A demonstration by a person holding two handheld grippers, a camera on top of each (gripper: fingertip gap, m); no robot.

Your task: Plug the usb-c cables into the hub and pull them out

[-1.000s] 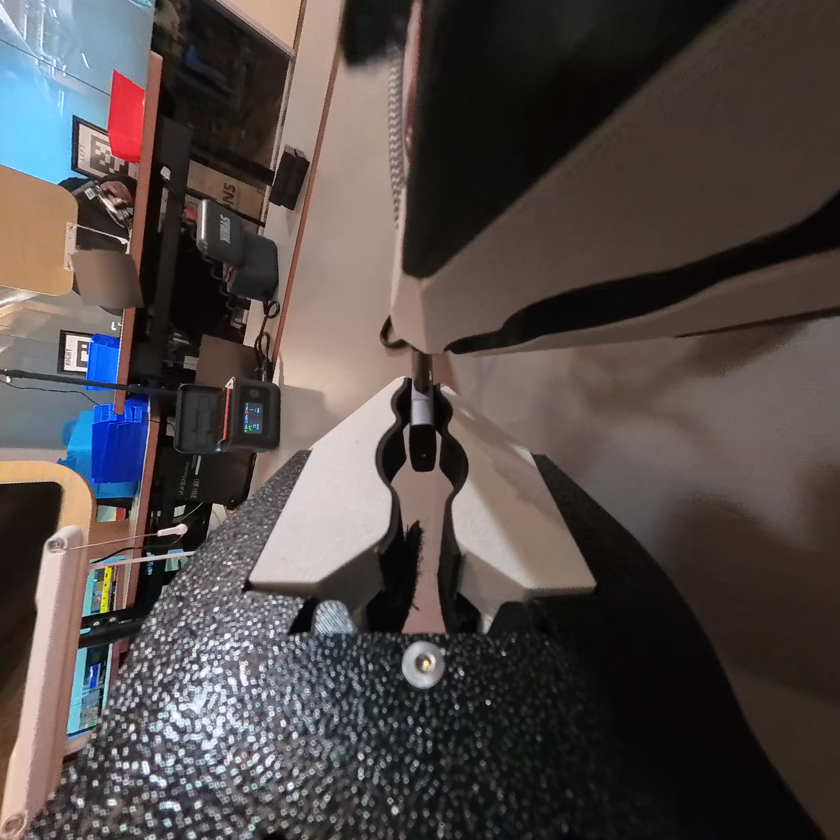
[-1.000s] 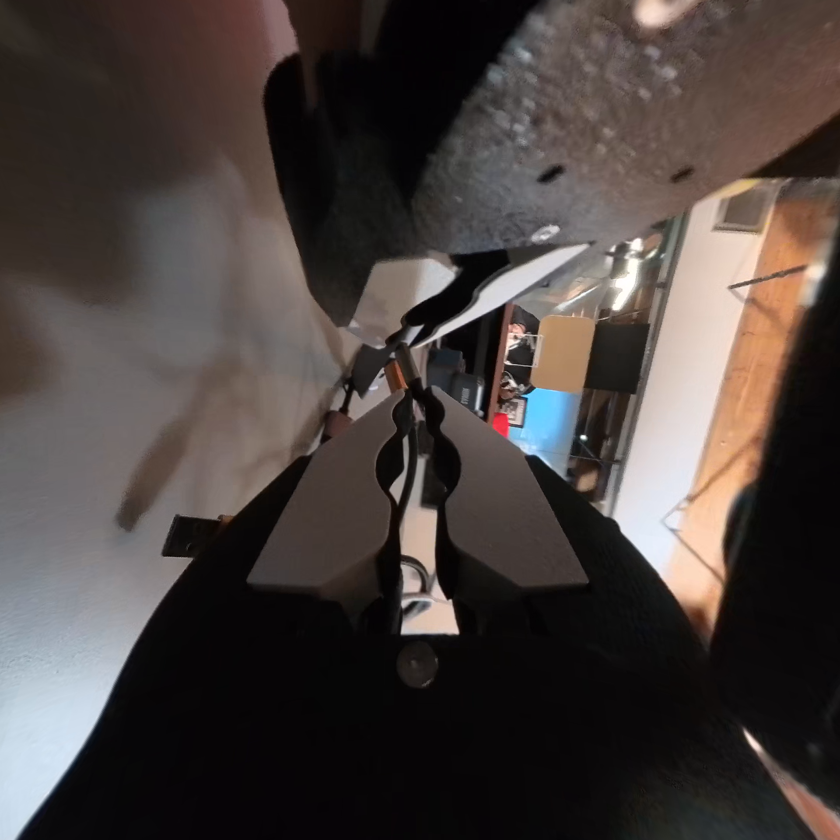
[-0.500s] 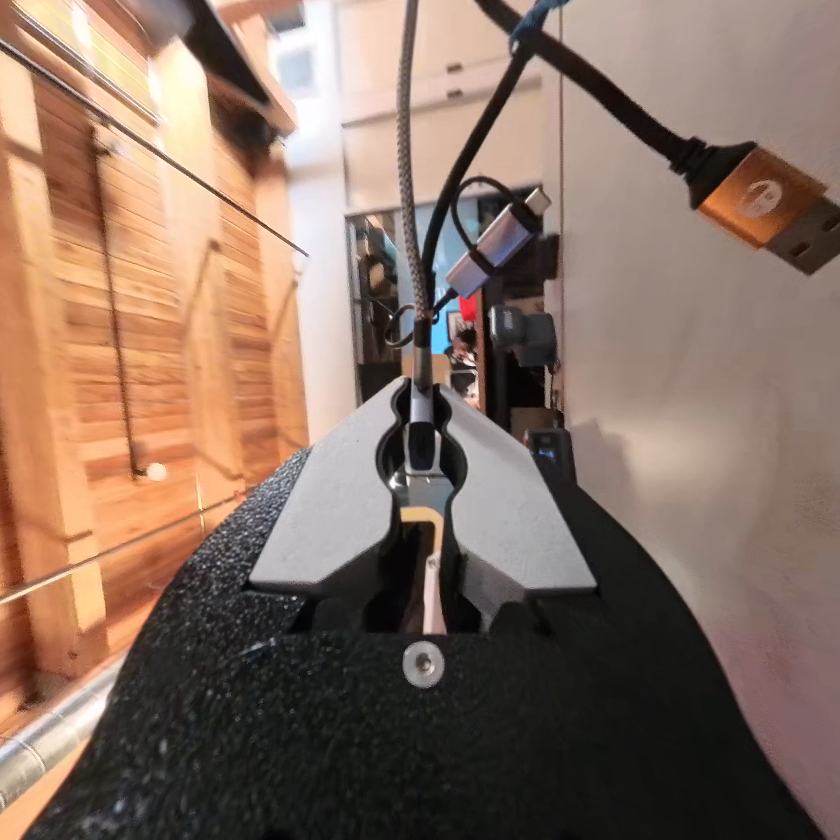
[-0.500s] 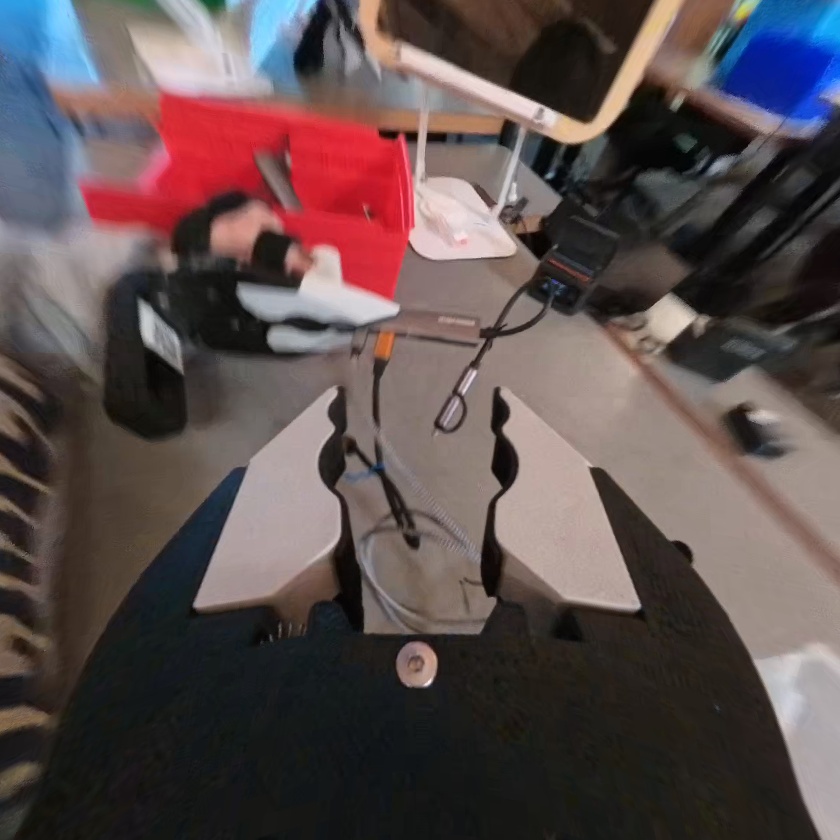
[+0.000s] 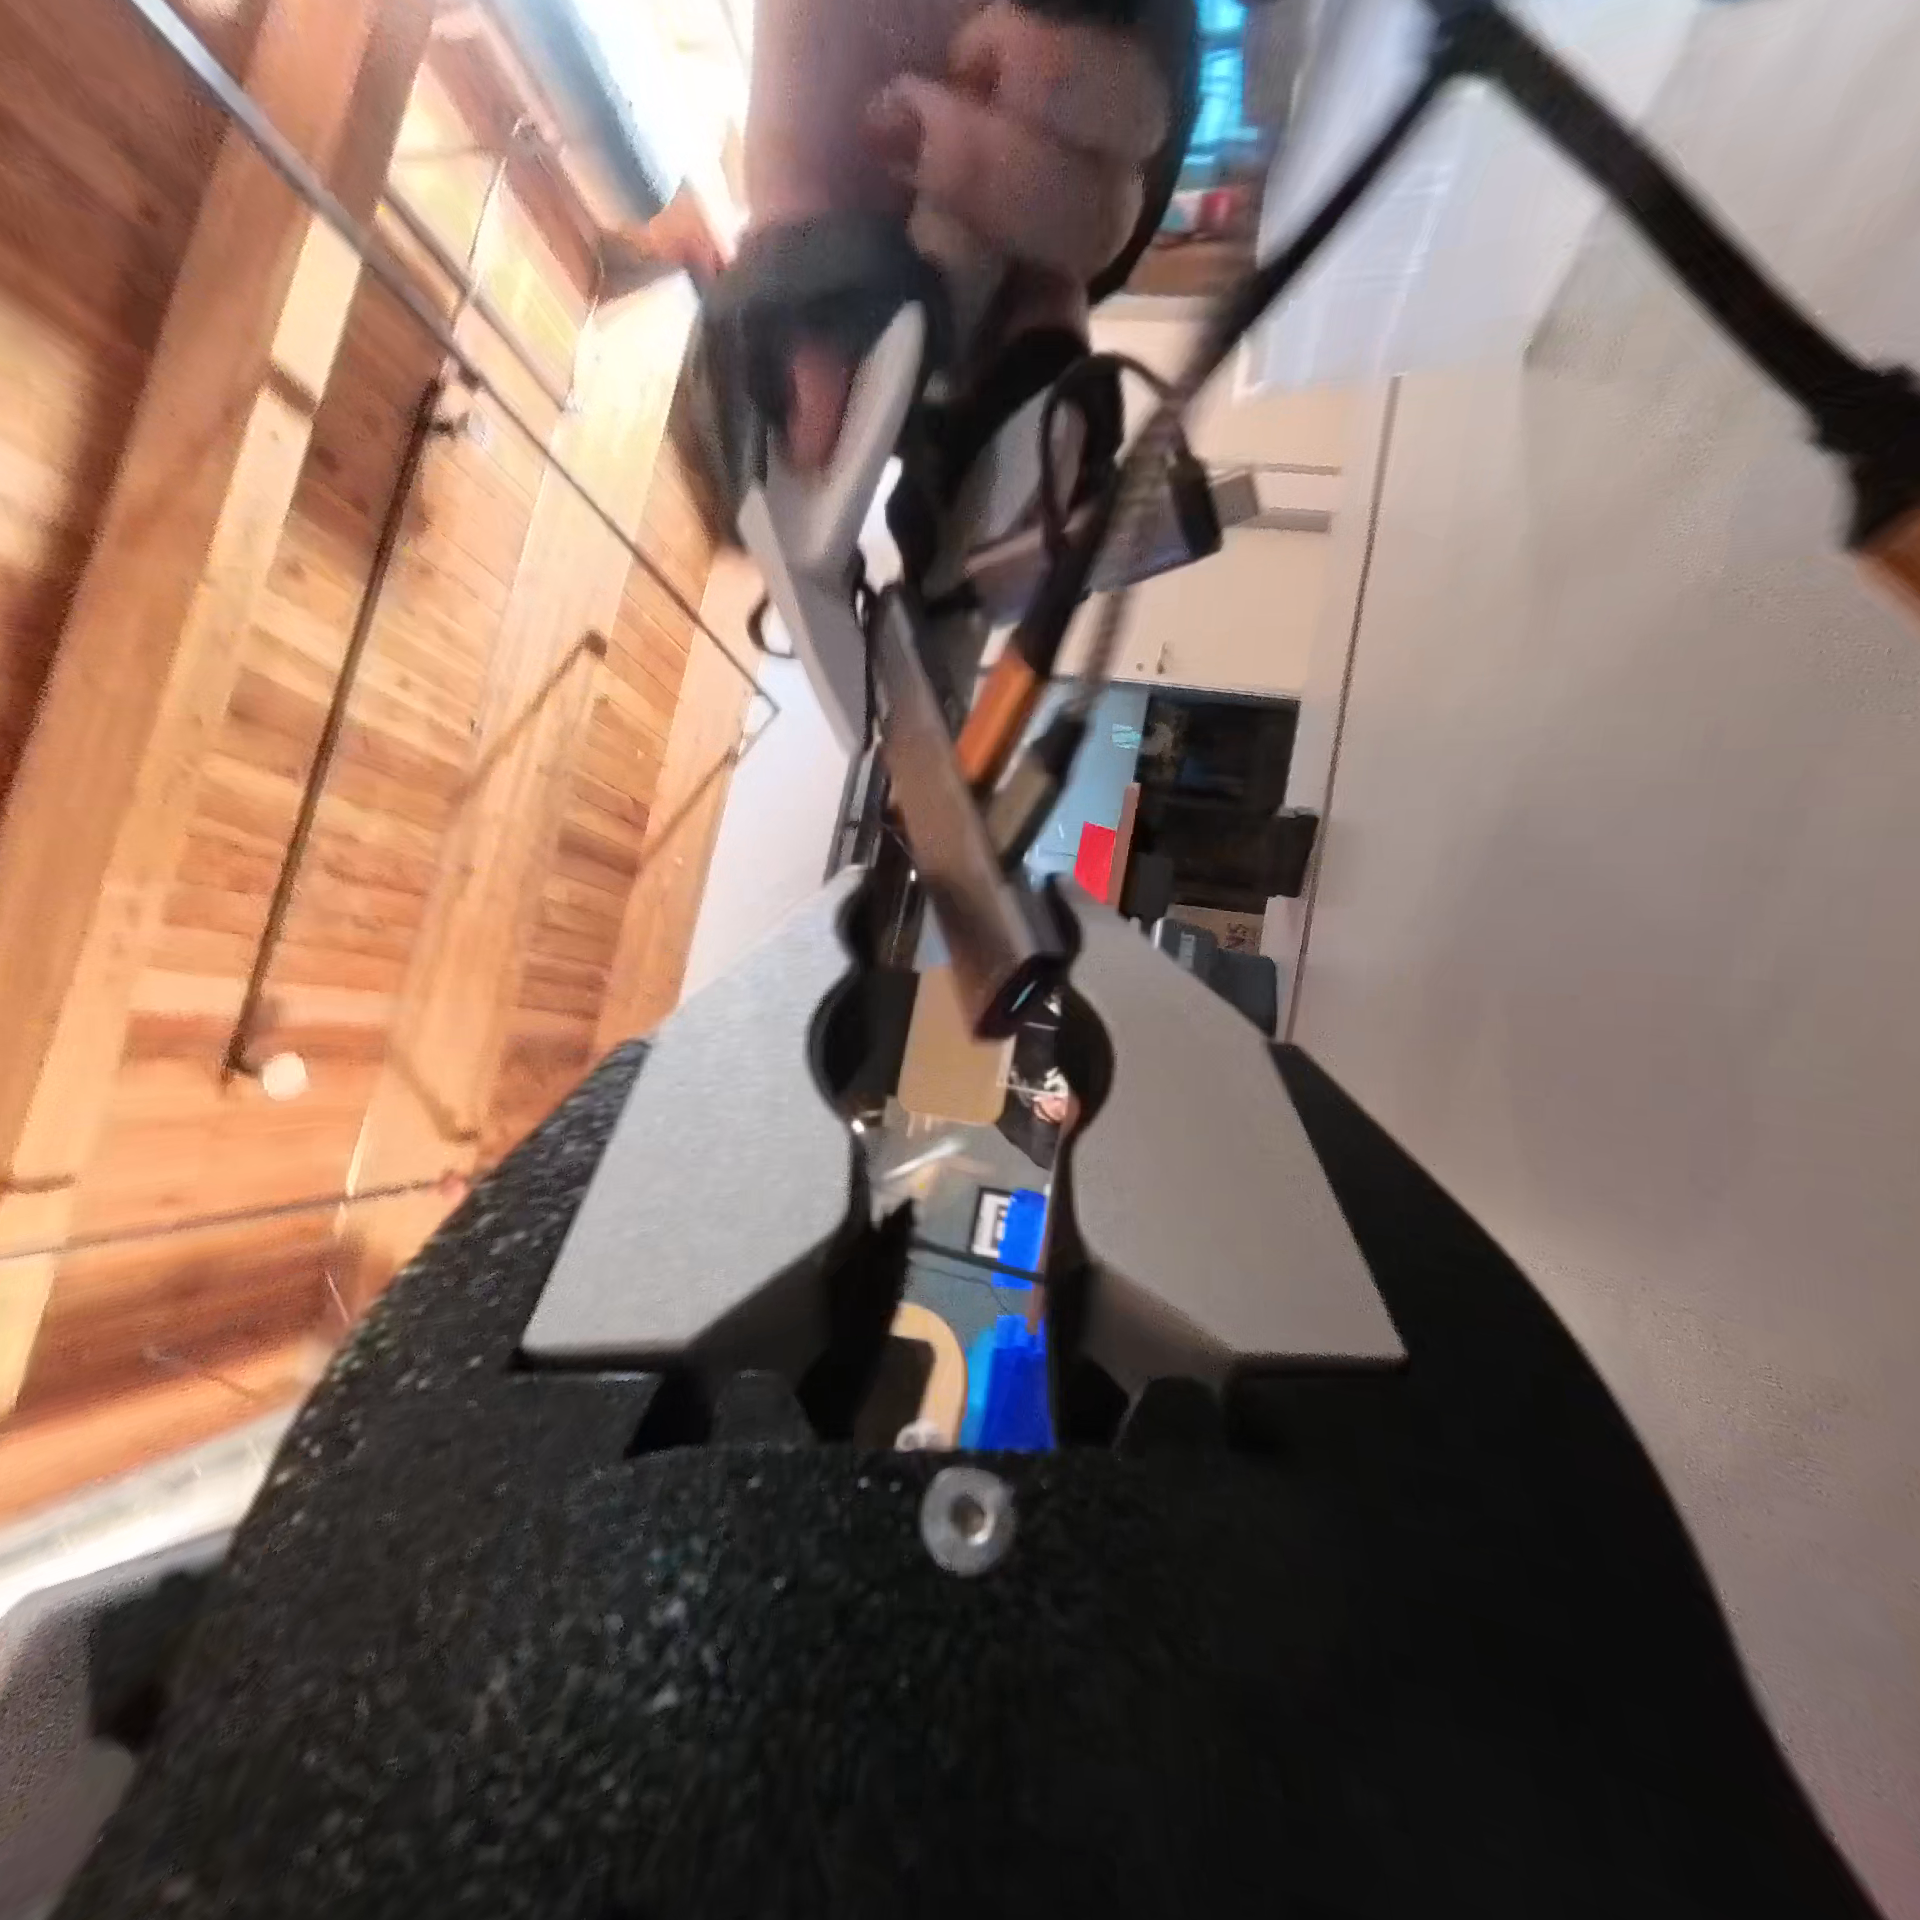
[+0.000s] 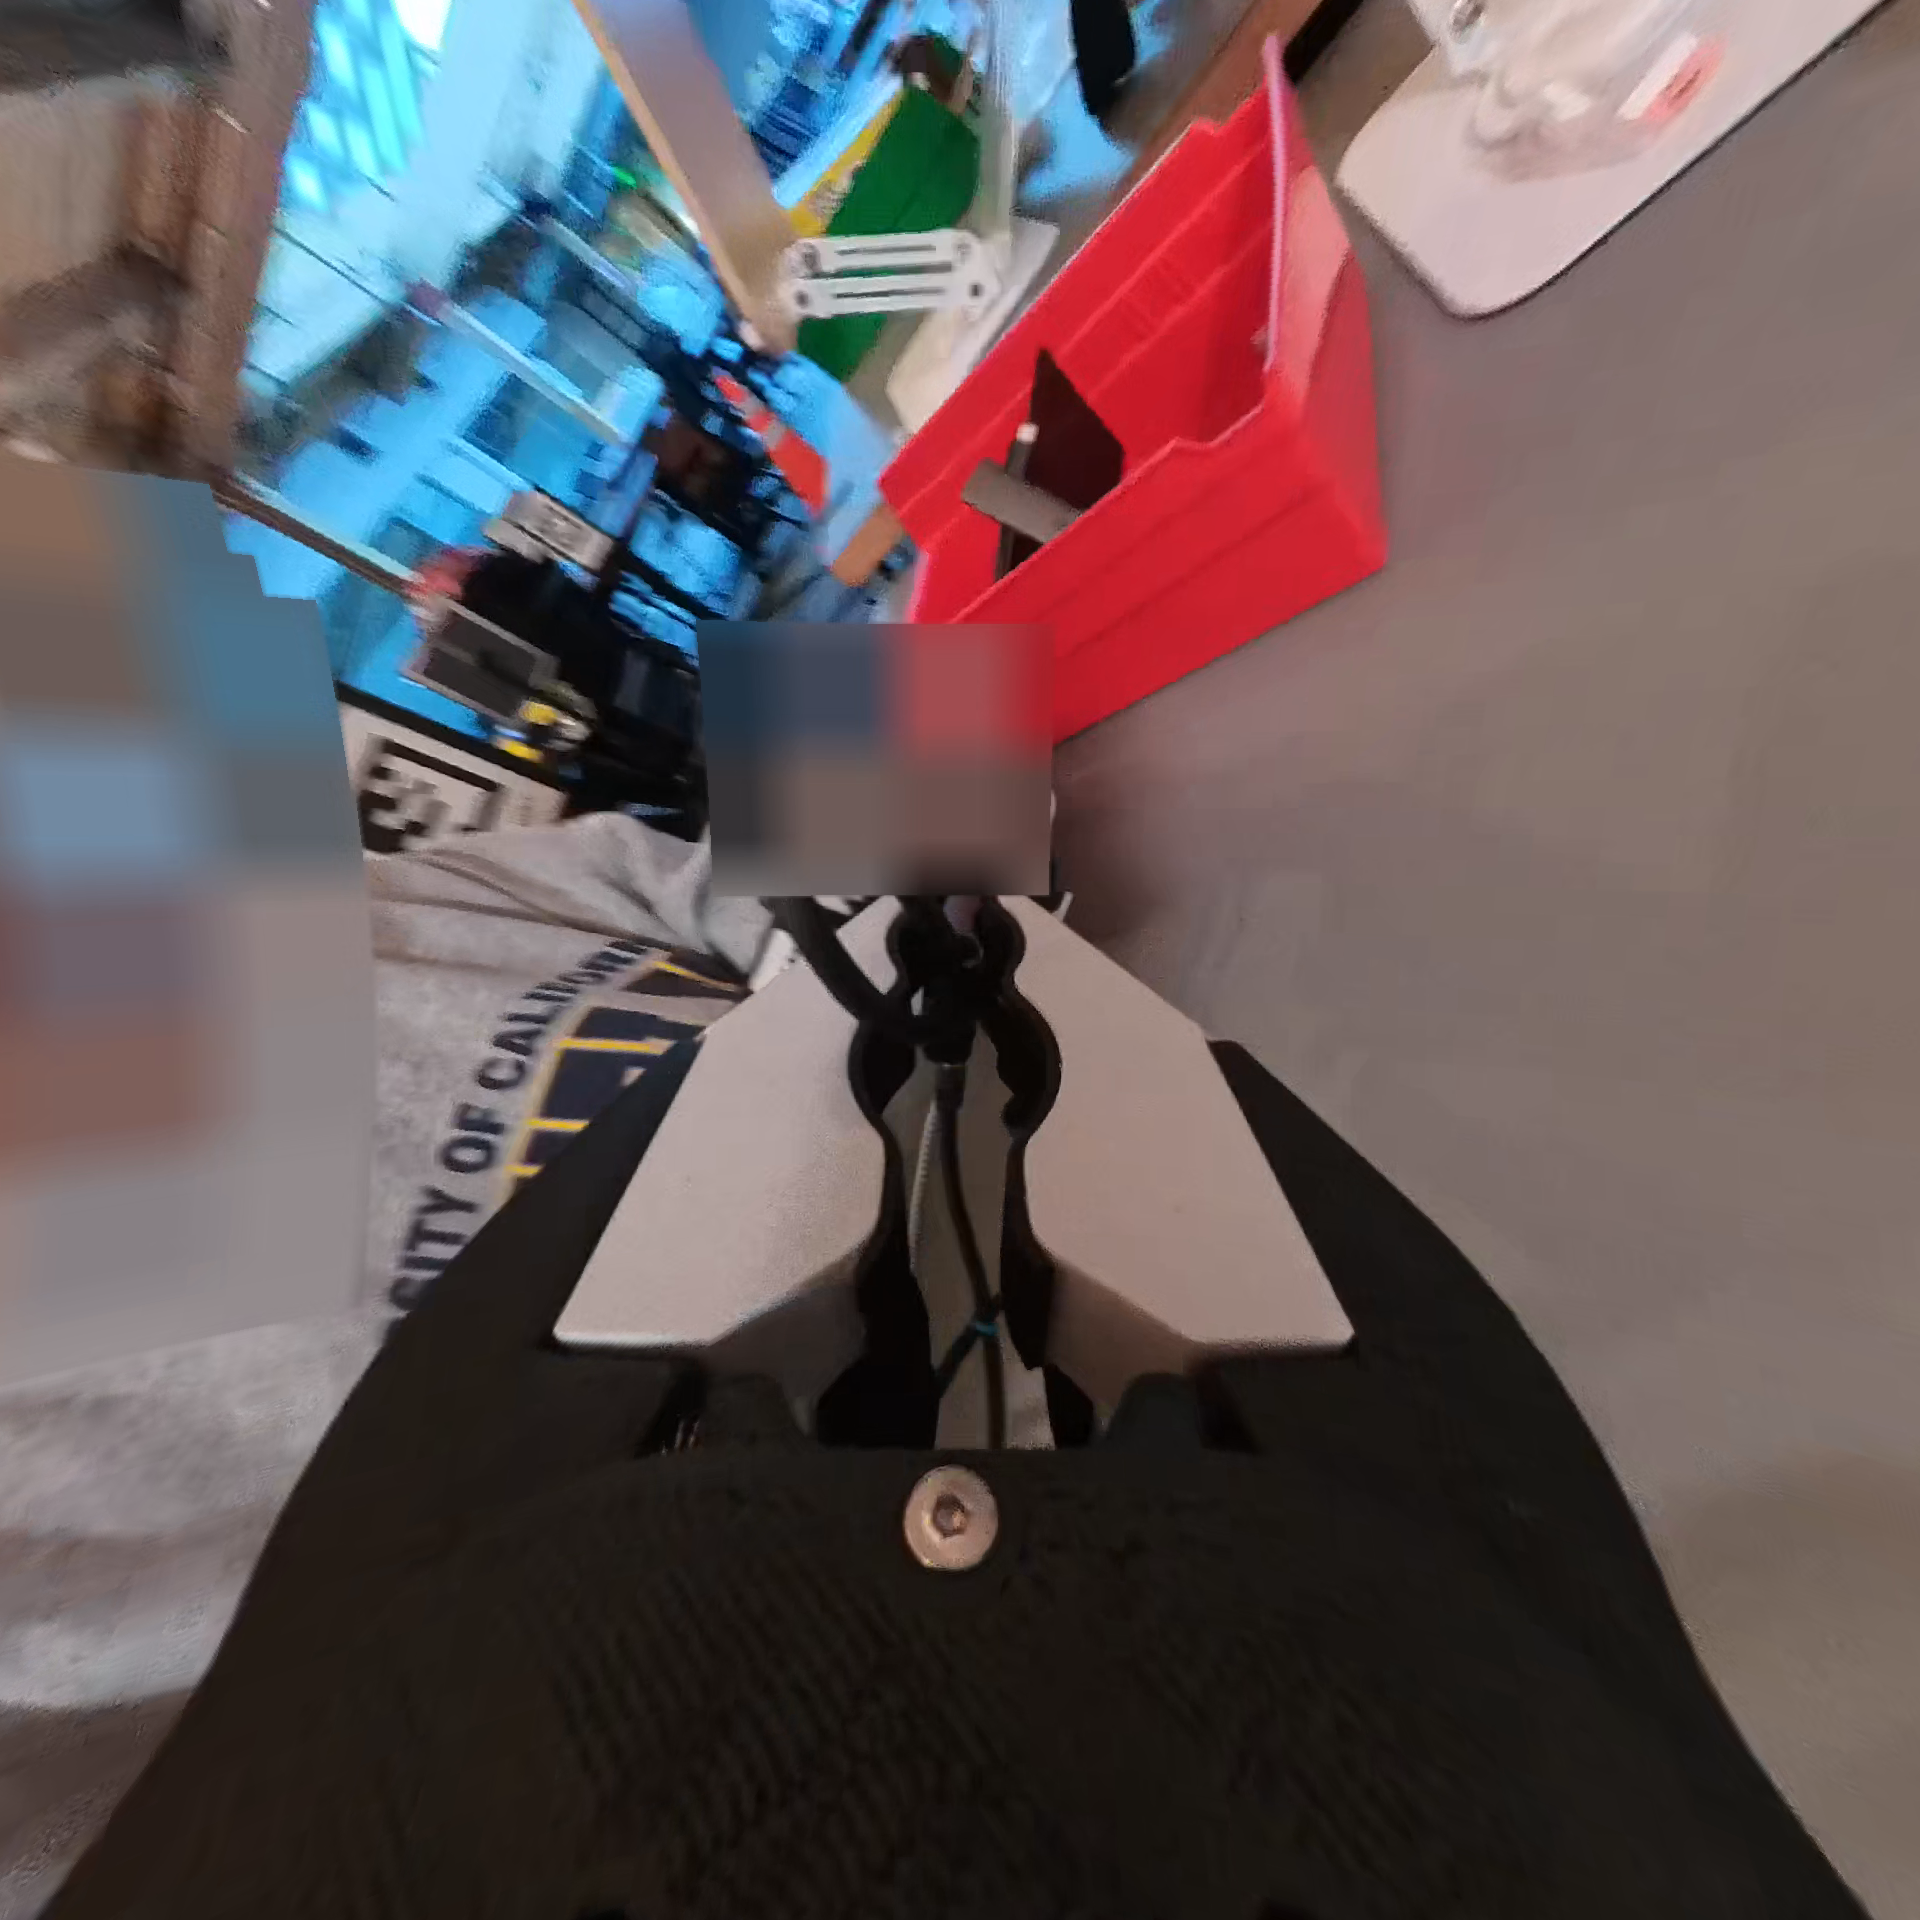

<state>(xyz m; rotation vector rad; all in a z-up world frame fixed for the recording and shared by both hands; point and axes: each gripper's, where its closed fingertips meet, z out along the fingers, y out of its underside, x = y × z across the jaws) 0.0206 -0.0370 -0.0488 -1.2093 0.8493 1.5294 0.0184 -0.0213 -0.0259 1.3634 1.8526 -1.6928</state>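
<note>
In the left wrist view the slim grey hub [image 5: 940,821] hangs in the air, blurred, and slants down. Its near end lies between the fingertips of my left gripper [image 5: 961,956], whose jaws stand apart, wider than the hub. An orange plug [image 5: 1003,696] and a silver plug [image 5: 1029,800] sit against the hub's side. My right gripper [image 5: 831,468] and a hand [image 5: 997,135] show at the hub's far end. In the right wrist view my right gripper [image 6: 951,935] is shut on a black cable plug [image 6: 951,1003]. A blurred patch hides what lies ahead of it.
A black cable with an orange connector [image 5: 1886,540] hangs at the upper right over the pale table [image 5: 1610,935]. A wooden wall [image 5: 312,623] is on the left. A red bin [image 6: 1195,468], a white stand base [image 6: 1558,156] and a person's grey sweatshirt [image 6: 499,935] show over the grey table [image 6: 1558,1039].
My left gripper has let go of the grey plug and its jaws have spread, with the hub end now between them. My right gripper was open and has shut on the black cable plug.
</note>
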